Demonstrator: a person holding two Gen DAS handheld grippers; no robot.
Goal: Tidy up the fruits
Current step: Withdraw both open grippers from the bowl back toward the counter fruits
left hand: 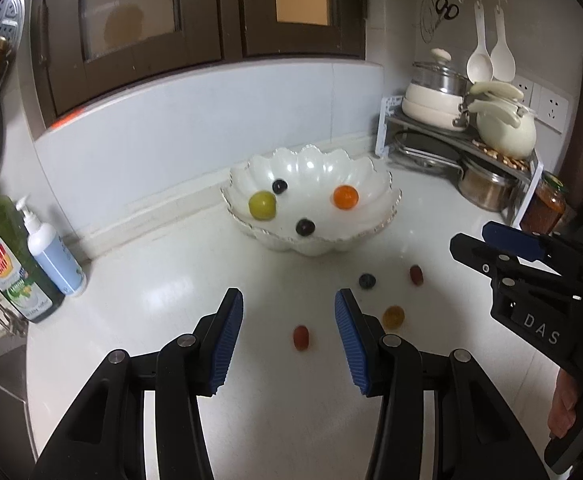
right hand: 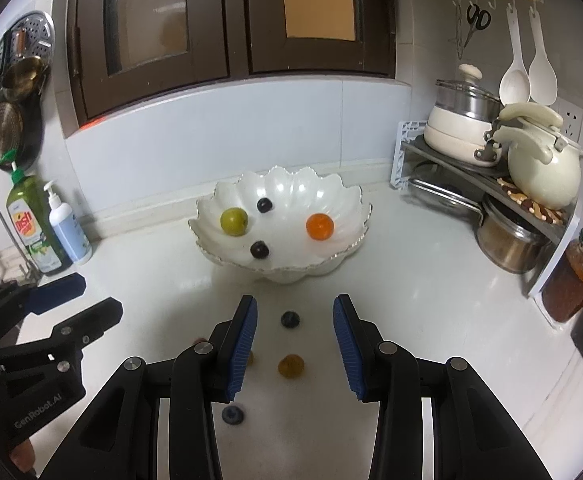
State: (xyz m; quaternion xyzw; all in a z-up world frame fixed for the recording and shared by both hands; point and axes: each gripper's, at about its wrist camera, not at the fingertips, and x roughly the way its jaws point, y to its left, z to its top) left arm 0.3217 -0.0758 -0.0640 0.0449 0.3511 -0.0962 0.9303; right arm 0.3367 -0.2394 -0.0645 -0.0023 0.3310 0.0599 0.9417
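A white scalloped bowl [left hand: 387, 196] [right hand: 355, 200] stands at the back of the counter. It holds a green fruit [left hand: 262, 206] [right hand: 234, 221], an orange fruit [left hand: 346, 197] [right hand: 320, 226] and two dark berries [left hand: 305, 227] [right hand: 259, 249]. Loose on the counter lie a red fruit [left hand: 301, 337], a blueberry [left hand: 367, 281] [right hand: 290, 319], a yellow fruit [left hand: 393, 317] [right hand: 290, 365] and a dark red fruit [left hand: 416, 274]. A second blueberry [right hand: 232, 415] lies under the right gripper. My left gripper [left hand: 289, 338] [right hand: 77, 300] is open over the red fruit. My right gripper [right hand: 294, 346] [left hand: 471, 236] is open above the yellow fruit.
A green dish soap bottle [left hand: 7, 256] [right hand: 31, 224] and a white pump bottle [left hand: 53, 252] [right hand: 67, 228] stand at the left by the sink. A rack [right hand: 487, 176] with pots and a kettle [left hand: 507, 128] fills the right corner. A jar [right hand: 575, 276] stands beside it.
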